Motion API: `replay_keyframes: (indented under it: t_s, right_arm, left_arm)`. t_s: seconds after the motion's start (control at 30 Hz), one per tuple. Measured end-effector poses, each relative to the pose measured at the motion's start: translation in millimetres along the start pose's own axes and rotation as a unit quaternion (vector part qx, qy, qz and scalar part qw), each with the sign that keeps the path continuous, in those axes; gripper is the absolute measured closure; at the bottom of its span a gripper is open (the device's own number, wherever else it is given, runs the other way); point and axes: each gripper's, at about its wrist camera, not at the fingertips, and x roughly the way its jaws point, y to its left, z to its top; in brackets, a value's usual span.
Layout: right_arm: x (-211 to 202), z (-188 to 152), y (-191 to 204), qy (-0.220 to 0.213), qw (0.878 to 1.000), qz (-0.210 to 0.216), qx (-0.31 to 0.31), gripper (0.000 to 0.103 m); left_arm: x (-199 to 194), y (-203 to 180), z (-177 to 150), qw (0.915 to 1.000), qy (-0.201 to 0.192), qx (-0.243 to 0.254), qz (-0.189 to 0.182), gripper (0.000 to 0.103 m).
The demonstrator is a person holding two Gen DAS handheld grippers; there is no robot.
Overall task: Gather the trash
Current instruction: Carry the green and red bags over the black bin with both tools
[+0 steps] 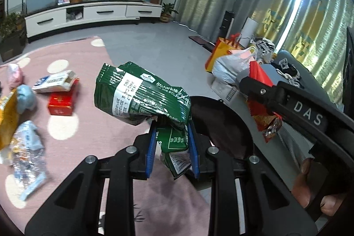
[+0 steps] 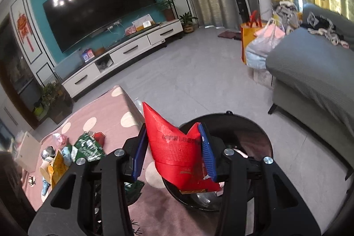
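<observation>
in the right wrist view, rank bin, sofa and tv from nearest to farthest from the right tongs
1. Bin: just beyond and below the right tongs.
2. Sofa: right side, across the floor.
3. TV: far wall, upper left.

Left gripper (image 1: pixel 171 147): blue pads pinch a crumpled green wrapper (image 1: pixel 141 96).
Right gripper (image 1: pixel 261 98): clamps a red packet (image 1: pixel 260 72) above a black bin (image 1: pixel 223 123).
Pink rug (image 1: pixel 88 125): scattered boxes, wrappers.
</observation>
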Motion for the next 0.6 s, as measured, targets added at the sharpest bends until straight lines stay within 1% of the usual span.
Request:
replay_keyframes:
  t_s: [0.23, 0.5, 0.6]
  right_arm:
    - [7, -1, -33, 0.006, 0.999, -0.034, 0.038, 0.058]
    - [26, -6, -74, 0.030, 0.993, -0.079, 0.085, 0.058]
    - [33, -8, -83, 0.038, 0.991, -0.085, 0.098, 0.057]
  left_arm:
    - [29, -14, 7, 0.9992, 0.018, 0.001, -0.037, 0.076]
    - [65, -31, 5, 0.9962, 0.057, 0.009, -0.065, 0.076]
    - [78, -33, 2, 0.9947, 0.073, 0.008, -0.072, 0.076]
